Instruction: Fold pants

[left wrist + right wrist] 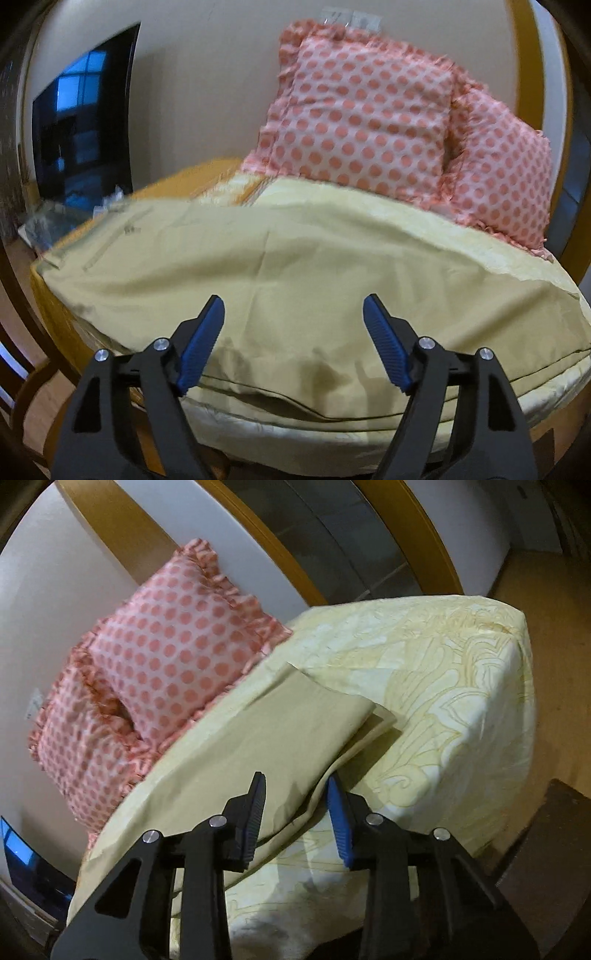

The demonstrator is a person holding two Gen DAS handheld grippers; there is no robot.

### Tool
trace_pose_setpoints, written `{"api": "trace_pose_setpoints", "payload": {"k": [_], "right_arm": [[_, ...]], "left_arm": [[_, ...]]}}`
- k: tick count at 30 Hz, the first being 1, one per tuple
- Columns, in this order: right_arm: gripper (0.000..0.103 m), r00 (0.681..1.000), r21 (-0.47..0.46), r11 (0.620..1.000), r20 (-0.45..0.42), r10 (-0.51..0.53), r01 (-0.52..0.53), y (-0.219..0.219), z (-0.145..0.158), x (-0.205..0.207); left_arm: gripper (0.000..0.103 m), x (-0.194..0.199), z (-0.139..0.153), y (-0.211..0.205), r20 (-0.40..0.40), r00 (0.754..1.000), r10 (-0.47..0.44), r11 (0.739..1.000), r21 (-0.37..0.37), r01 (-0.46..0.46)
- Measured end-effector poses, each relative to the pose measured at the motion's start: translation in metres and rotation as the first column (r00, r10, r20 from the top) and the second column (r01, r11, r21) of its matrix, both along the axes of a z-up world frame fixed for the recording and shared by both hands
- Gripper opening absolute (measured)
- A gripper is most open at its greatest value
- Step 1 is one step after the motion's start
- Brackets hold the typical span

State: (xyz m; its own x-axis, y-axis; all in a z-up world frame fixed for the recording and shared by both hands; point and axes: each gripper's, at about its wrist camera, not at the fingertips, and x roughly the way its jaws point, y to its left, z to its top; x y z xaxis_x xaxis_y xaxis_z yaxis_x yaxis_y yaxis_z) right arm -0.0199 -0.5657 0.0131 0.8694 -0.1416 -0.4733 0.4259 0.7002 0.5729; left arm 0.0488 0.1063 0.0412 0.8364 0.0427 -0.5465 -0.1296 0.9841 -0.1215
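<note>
My left gripper (293, 306) hovers with jaws spread over the flat khaki cotton pants (258, 266); my right gripper (295, 782), jaws apart, straddles their edge.

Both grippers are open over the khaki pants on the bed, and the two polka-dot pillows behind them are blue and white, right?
Not quite: the two polka-dot pillows are pink and white, not blue, as the left wrist view shows. The rest holds: the left gripper and the right gripper are both open over the khaki pants on the bed.

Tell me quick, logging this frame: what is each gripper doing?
Left gripper: open, holding nothing, above the pants.
Right gripper: open, fingers either side of the pants' edge.
</note>
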Motion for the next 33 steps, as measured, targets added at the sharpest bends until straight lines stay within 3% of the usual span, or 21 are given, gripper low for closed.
{"api": "trace_pose_setpoints", "payload": {"k": [1,3,7,11,14,16,20,21,22,23,24,25,26,27,28,30,32,33], "right_arm": [[0.032,1.000,0.005,1.000,0.012,-0.013,0.013,-0.004,-0.004,0.002],[0.011,0.999,0.009,1.000,0.027,-0.026,0.026,-0.008,-0.010,0.005],[0.005,0.999,-0.001,1.000,0.051,-0.008,0.008,-0.006,-0.004,0.009],[0.004,0.976,-0.099,0.983,0.137,0.170,-0.157,0.031,0.043,0.031],[0.004,0.912,-0.184,0.926,0.190,0.363,-0.330,0.090,0.083,0.064],[0.005,0.844,-0.214,0.866,0.211,0.493,-0.453,0.136,0.100,0.088],[0.004,0.607,-0.239,0.635,0.187,0.773,-0.735,0.267,0.106,0.138],[0.004,0.563,-0.232,0.588,0.169,0.809,-0.775,0.289,0.100,0.144],[0.004,0.487,-0.211,0.500,0.112,0.866,-0.840,0.327,0.087,0.153],[0.005,0.434,-0.197,0.435,0.050,0.900,-0.879,0.353,0.076,0.157],[0.005,0.353,-0.180,0.338,-0.062,0.933,-0.924,0.386,0.059,0.158],[0.005,0.293,-0.171,0.264,-0.170,0.941,-0.949,0.412,0.042,0.154],[0.006,0.257,-0.165,0.223,-0.226,0.940,-0.961,0.426,0.032,0.150],[0.014,0.224,-0.161,0.186,-0.267,0.937,-0.969,0.436,0.024,0.143],[0.021,0.219,-0.174,0.174,-0.285,0.933,-0.969,0.441,0.022,0.137],[0.053,0.223,-0.210,0.175,-0.233,0.947,-0.962,0.439,0.034,0.126],[0.055,0.286,-0.280,0.227,-0.193,0.939,-0.933,0.435,0.048,0.125],[0.055,0.343,-0.333,0.266,-0.201,0.917,-0.905,0.435,0.053,0.126]], "left_arm": [[0.079,0.002,-0.005,0.003,-0.015,1.000,0.000,1.000,-0.017,0.000],[0.082,0.003,-0.016,0.007,-0.029,1.000,-0.012,0.999,-0.046,0.010],[0.088,0.000,-0.029,0.000,-0.030,0.999,-0.043,0.999,0.014,0.044],[0.097,0.000,-0.031,-0.005,-0.023,0.998,-0.055,0.998,0.025,0.056],[0.100,0.000,-0.031,-0.002,-0.004,0.999,-0.051,0.999,-0.003,0.051],[0.100,0.000,-0.030,-0.002,0.000,0.999,-0.048,0.999,-0.007,0.048],[0.098,-0.006,-0.023,0.005,0.027,0.999,-0.034,0.998,-0.059,0.035],[0.098,-0.008,-0.020,0.008,0.039,0.999,-0.025,0.997,-0.072,0.028],[0.098,-0.011,-0.017,0.012,0.051,0.999,-0.009,0.997,-0.079,0.013],[0.098,-0.016,-0.013,0.019,0.066,0.998,0.022,0.997,-0.078,-0.017],[0.098,-0.018,-0.011,0.024,0.072,0.997,0.040,0.996,-0.077,-0.034],[0.098,-0.023,-0.010,0.034,0.078,0.994,0.072,0.995,-0.073,-0.066],[0.098,-0.026,-0.009,0.045,0.081,0.991,0.105,0.993,-0.069,-0.100],[0.098,-0.028,-0.008,0.055,0.082,0.987,0.136,0.989,-0.069,-0.131],[0.098,-0.031,-0.009,0.067,0.083,0.982,0.172,0.983,-0.074,-0.166],[0.098,-0.035,-0.011,0.093,0.079,0.967,0.242,0.967,-0.101,-0.234],[0.098,-0.038,-0.015,0.118,0.066,0.952,0.299,0.945,-0.160,-0.286],[0.097,-0.040,-0.016,0.127,0.063,0.947,0.315,0.936,-0.184,-0.300]]}}
